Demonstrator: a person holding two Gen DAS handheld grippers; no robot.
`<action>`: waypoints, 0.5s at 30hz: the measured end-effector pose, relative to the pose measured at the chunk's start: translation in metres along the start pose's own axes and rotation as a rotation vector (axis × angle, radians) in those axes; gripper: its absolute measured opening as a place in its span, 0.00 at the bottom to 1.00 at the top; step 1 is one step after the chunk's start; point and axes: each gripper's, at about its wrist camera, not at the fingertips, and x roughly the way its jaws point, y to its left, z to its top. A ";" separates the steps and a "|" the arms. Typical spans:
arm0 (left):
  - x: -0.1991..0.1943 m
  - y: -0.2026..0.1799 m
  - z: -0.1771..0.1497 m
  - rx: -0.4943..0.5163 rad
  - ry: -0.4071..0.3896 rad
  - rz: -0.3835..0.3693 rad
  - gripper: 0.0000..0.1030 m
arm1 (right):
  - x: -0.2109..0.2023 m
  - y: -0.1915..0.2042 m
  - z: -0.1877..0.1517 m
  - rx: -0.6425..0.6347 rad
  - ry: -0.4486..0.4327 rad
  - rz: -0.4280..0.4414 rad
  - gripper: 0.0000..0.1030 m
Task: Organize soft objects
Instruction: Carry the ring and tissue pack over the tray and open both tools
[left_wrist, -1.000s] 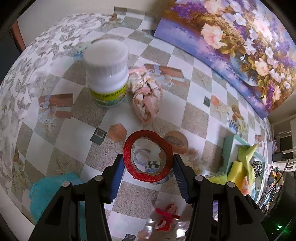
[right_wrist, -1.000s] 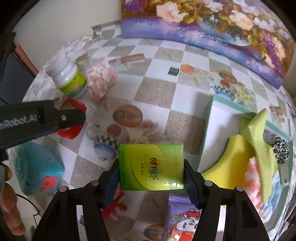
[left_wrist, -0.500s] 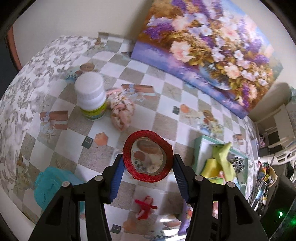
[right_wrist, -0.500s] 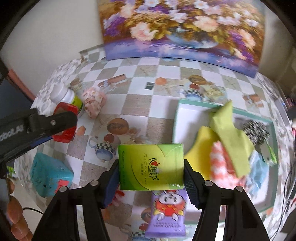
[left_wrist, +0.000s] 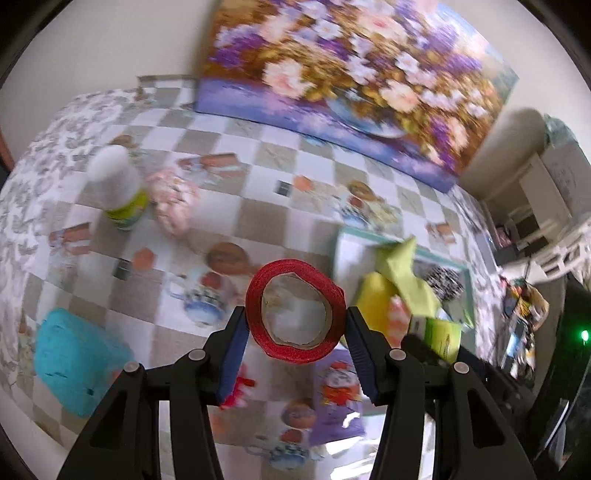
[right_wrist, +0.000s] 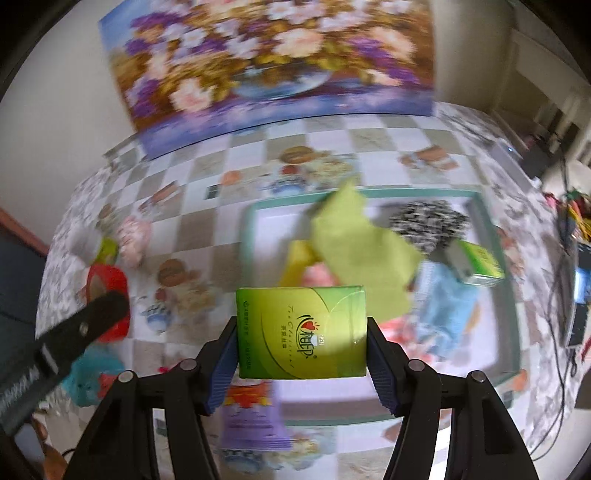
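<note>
Both my grippers tipped steeply down, above checkered table. Left gripper clamped on red tape roll; right gripper squeezing green tissue pack, hanging near tray.

Left gripper up over the table, ribbon roll pinched between its pads. Right gripper just to its right, tissue pack clamped between its pads, above the near-left part of the tray. In the tray: a cloth draped over a sponge, a patterned ball behind and to the right, a small box at the right, a towel in front. A snack packet lies at the tray's near-left corner. Far left, a bottle stands with a cloth bundle just to its right. A painting leans at the back. A pouch sits near left.
</note>
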 end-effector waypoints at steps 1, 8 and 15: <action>0.003 -0.007 -0.001 0.016 0.008 0.000 0.53 | 0.000 -0.007 0.001 0.012 0.001 -0.008 0.64; 0.018 -0.045 -0.012 0.093 0.060 -0.018 0.53 | 0.001 -0.061 0.002 0.114 0.015 -0.081 0.64; 0.039 -0.088 -0.028 0.179 0.115 -0.033 0.53 | 0.001 -0.090 0.000 0.156 0.022 -0.105 0.65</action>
